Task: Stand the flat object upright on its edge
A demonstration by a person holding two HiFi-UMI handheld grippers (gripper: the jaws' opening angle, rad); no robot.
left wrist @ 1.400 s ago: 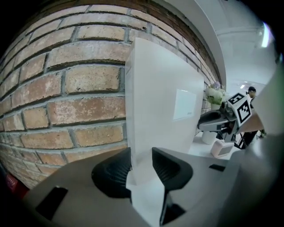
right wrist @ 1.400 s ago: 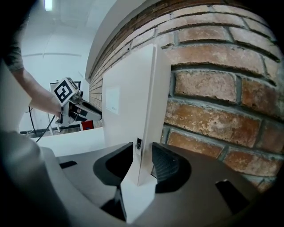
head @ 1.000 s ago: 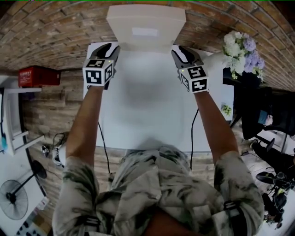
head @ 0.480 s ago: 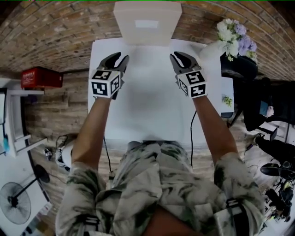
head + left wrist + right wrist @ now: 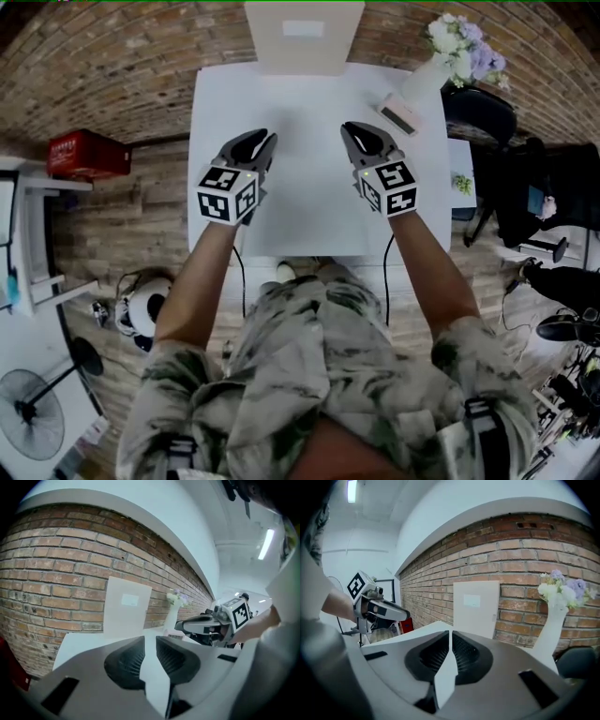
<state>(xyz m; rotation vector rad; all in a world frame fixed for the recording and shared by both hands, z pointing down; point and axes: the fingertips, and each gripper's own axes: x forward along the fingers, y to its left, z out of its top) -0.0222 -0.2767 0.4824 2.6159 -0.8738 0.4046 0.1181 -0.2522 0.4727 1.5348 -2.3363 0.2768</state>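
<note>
The flat white board [image 5: 303,36] stands upright on its edge against the brick wall, at the far end of the surface [image 5: 309,216]. Well short of it, my left gripper's [image 5: 265,140] jaws have just been closing to a narrow gap. My right gripper's [image 5: 348,129] jaws have closed until all but together. Both hold nothing.

Table layout, seen from the near side.
Flat board [image 5: 304,36] is stood at the table's [image 5: 309,202] far edge against the brick wall [image 5: 47,564]; vase [image 5: 422,82] is placed far right, small box [image 5: 400,114] just before it.
</note>
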